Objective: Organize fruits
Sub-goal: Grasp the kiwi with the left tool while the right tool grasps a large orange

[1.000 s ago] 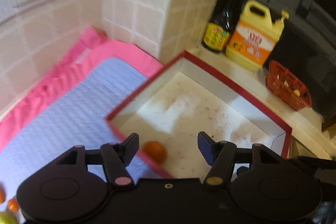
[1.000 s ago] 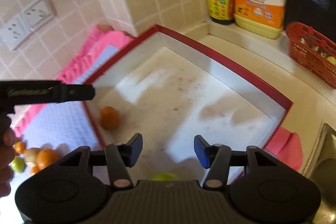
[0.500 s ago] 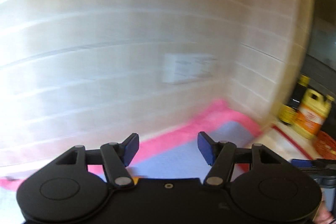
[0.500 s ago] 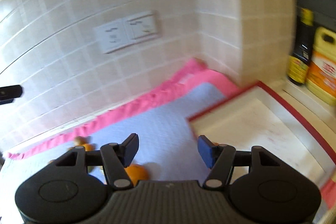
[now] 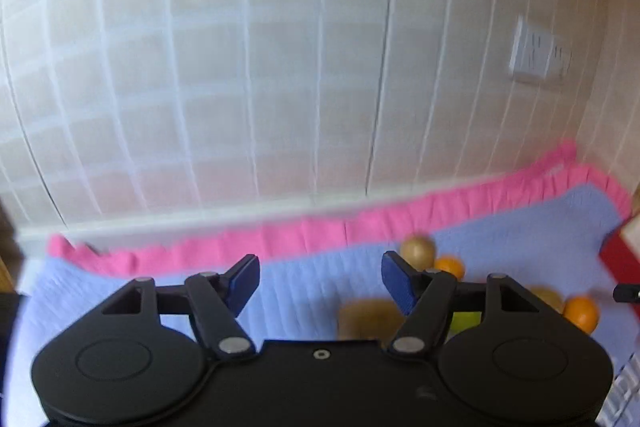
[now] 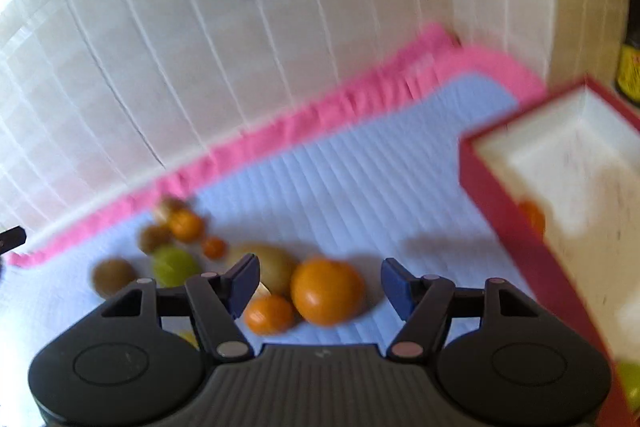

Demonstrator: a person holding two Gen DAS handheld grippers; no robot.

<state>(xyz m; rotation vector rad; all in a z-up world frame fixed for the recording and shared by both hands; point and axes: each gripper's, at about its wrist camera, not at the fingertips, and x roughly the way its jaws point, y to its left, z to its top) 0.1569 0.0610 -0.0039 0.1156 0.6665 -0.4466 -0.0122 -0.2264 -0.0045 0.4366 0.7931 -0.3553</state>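
The bench is covered by a pink cloth [image 6: 320,115], over which a lilac quilted mat [image 6: 360,179] is laid. On the mat, a cluster of fruits [image 6: 326,291] is seen at 7 o'clock, and a red-rimmed box [image 6: 516,227] is set at its 3 o'clock edge.

my left camera looks along its fingers, low over the blue mat [image 5: 304,279], facing the tiled wall [image 5: 248,75], with the fruit pile [image 5: 436,267] at right. my right camera sits higher and angles down on the same fruit pile [image 6: 280,275], the mat and the wall, with the red box [image 6: 520,227] at right. both views are blurred.
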